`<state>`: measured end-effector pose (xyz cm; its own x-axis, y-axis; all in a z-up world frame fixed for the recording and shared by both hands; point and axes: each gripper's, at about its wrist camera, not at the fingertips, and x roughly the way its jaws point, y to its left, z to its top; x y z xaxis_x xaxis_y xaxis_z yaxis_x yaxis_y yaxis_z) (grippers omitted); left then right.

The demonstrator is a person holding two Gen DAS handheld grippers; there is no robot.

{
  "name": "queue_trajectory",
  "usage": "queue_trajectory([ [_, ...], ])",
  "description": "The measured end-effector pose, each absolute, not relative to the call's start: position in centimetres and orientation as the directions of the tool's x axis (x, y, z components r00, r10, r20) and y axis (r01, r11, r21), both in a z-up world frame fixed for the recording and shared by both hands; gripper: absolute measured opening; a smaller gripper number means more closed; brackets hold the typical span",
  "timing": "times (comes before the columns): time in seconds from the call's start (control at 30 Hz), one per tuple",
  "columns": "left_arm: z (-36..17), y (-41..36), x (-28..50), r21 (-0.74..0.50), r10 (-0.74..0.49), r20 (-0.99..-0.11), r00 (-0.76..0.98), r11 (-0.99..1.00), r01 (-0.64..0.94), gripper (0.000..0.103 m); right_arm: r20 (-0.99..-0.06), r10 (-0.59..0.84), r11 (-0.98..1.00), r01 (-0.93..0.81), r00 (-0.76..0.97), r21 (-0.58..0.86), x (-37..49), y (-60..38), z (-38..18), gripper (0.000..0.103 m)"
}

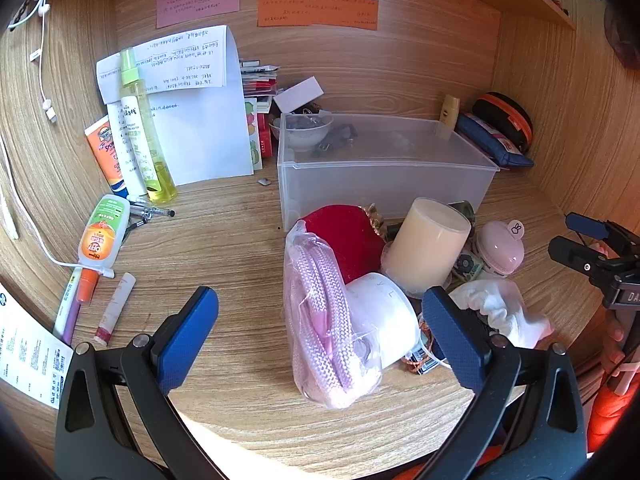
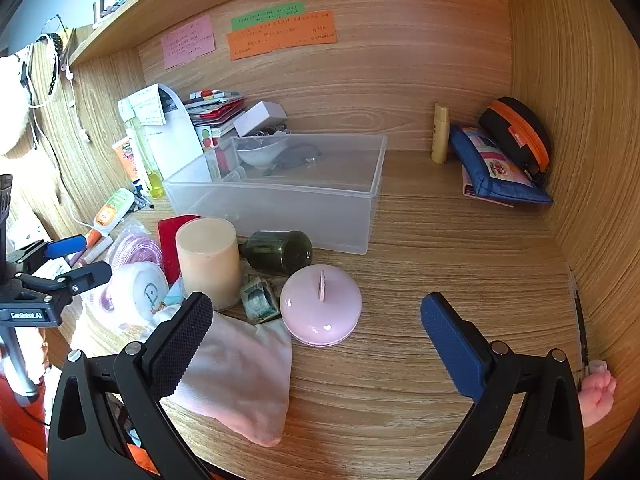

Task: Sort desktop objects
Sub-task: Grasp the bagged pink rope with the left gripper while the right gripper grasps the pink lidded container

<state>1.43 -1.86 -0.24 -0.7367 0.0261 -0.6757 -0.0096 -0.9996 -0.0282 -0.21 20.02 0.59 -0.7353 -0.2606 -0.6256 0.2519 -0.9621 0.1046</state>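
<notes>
A: What do we have along the left side of the desk [image 1: 240,248]?

B: We see a yellow spray bottle [image 1: 146,136] and an orange tube [image 1: 106,156] leaning near a white sheet of paper [image 1: 200,136], and an orange-and-white bottle [image 1: 102,236] lying flat in front of them, with a small lip balm [image 1: 116,308] nearer us

A: And our left gripper [image 1: 320,332]?

B: Its fingers are spread wide with nothing between the pads; a bagged pink rope [image 1: 320,320] and a white roll [image 1: 384,316] lie between them on the desk

A: Further right?

B: We find a red pouch [image 1: 344,236], a cream candle [image 2: 208,260] standing upright, a dark green jar [image 2: 280,252] on its side, and a pink round case [image 2: 320,304] just beside them. A white cloth [image 2: 240,376] lies in front. The clear plastic box [image 2: 280,200] sits behind the pile, holding a white bowl [image 2: 260,152]

A: Our right gripper [image 2: 316,332]?

B: Also spread open, empty, its left finger [image 2: 180,344] over the cloth. A blue pouch [image 2: 496,172] and a black-and-orange case [image 2: 516,136] lean in the far right corner, beside a small yellow bottle [image 2: 440,136]
</notes>
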Motion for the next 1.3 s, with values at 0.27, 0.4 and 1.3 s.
queue_trajectory([
  [0.27, -2.4, -2.3, 2.7, -0.004, 0.019, -0.721, -0.693, -1.000, -0.024, 0.103, -0.658, -0.256, -0.964, 0.239, -0.708, 0.118, -1.4, 20.1, -0.8, 0.103],
  [0.4, -3.9, -2.7, 2.8, -0.013, 0.020, -0.745, -0.666, -1.000, -0.016, 0.103, -0.677, -0.254, -0.965, 0.224, -0.691, 0.134, -2.1, 20.3, -1.8, 0.103],
  [1.3, -6.7, -4.0, -1.6, -0.038, 0.005, -0.783, -0.623, -0.998, 0.040, 0.057, -0.740, -0.265, -0.961, 0.231, -0.618, 0.151, -5.7, 19.5, -5.2, 0.073],
])
